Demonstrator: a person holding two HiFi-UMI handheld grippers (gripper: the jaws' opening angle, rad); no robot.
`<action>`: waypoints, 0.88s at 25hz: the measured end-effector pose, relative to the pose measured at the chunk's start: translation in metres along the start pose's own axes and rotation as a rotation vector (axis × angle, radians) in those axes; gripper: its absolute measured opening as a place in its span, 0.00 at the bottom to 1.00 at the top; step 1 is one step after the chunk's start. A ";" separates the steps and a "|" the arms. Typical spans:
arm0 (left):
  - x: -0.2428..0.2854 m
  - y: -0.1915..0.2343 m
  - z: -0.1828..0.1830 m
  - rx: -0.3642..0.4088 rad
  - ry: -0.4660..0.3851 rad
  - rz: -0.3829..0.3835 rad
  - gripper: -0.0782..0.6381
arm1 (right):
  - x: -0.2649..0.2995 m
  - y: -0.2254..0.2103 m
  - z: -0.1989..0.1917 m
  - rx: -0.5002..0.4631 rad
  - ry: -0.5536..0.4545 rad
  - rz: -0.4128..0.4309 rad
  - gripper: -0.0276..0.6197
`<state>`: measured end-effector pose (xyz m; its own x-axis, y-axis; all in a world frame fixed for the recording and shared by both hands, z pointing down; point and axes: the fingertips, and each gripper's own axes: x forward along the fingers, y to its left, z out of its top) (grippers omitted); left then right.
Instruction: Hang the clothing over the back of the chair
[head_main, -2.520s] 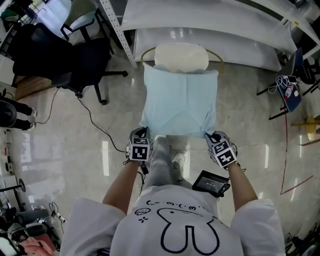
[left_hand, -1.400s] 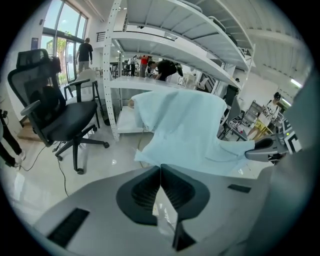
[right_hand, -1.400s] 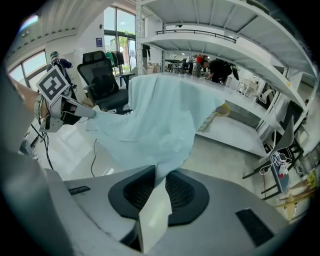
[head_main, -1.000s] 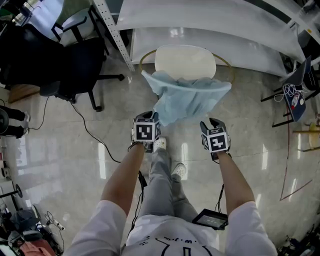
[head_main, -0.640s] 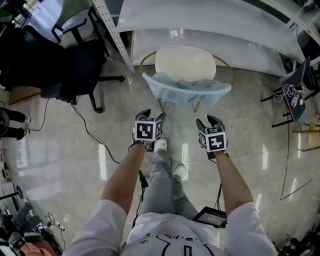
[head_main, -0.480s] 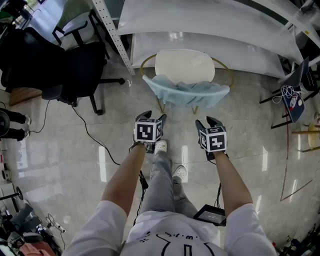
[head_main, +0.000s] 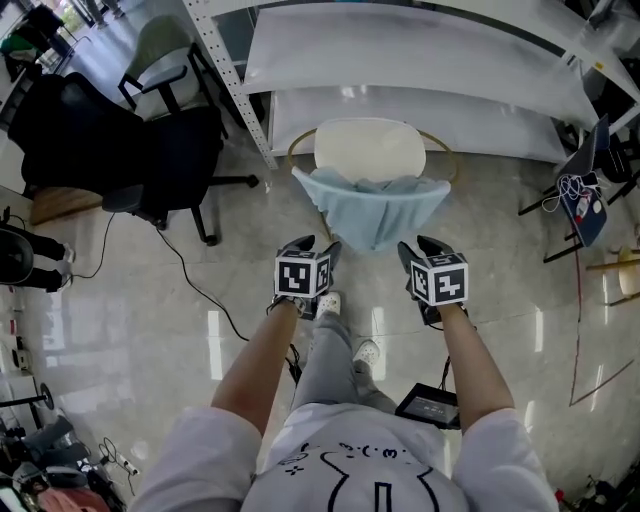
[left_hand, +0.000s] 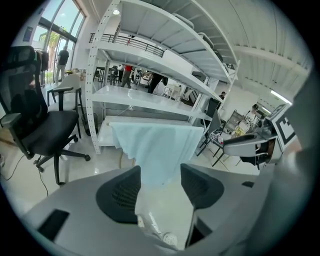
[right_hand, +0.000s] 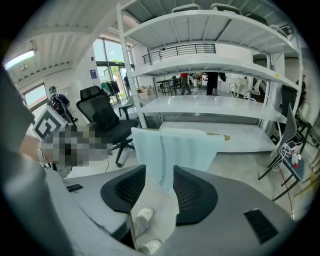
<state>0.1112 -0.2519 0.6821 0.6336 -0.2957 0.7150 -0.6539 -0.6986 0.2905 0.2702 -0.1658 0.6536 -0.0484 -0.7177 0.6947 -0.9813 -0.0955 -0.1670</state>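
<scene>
**Change since the earlier frames:** The clothing (head_main: 372, 212) was stretched flat between both grippers. It now hangs free of them over the back of the chair (head_main: 368, 148). Both hands have drawn back toward the person.

**Jaws:**
- The left gripper (head_main: 315, 246) has just let go, its jaws swinging wide and then easing in slightly. They stand apart with nothing between the pads.
- The right gripper (head_main: 418, 247) did the same. Its jaws are also apart and empty.

**Governing relation:**
- The garment lies straight ahead of both sets of jaws, clear of them and not touching.
- Its long axis, the draped top edge, runs left to right along the chair back, crosswise to the line the jaws point along.
- It hangs centred between the two grippers, so neither hand is clearly nearer. The left hand faces its left corner and the right hand its right corner.
- In my judgement the hanging looks complete. Any correction would mean reaching forward again.

**Count:**
- One garment.
- One cream-seated chair bearing it.
- Two grippers.
- One black office chair (head_main: 150, 130) stands well apart on the left.
</scene>
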 end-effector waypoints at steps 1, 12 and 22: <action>-0.005 -0.004 0.002 0.008 -0.007 -0.006 0.50 | -0.005 0.004 0.003 -0.003 -0.004 0.015 0.30; -0.062 -0.060 0.043 0.009 -0.138 -0.099 0.37 | -0.073 0.039 0.051 -0.126 -0.098 0.104 0.20; -0.113 -0.109 0.079 0.169 -0.299 -0.090 0.15 | -0.133 0.065 0.086 -0.121 -0.282 0.114 0.03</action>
<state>0.1437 -0.1935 0.5197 0.7946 -0.3887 0.4664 -0.5287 -0.8207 0.2168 0.2292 -0.1359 0.4905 -0.1220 -0.8834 0.4525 -0.9884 0.0665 -0.1365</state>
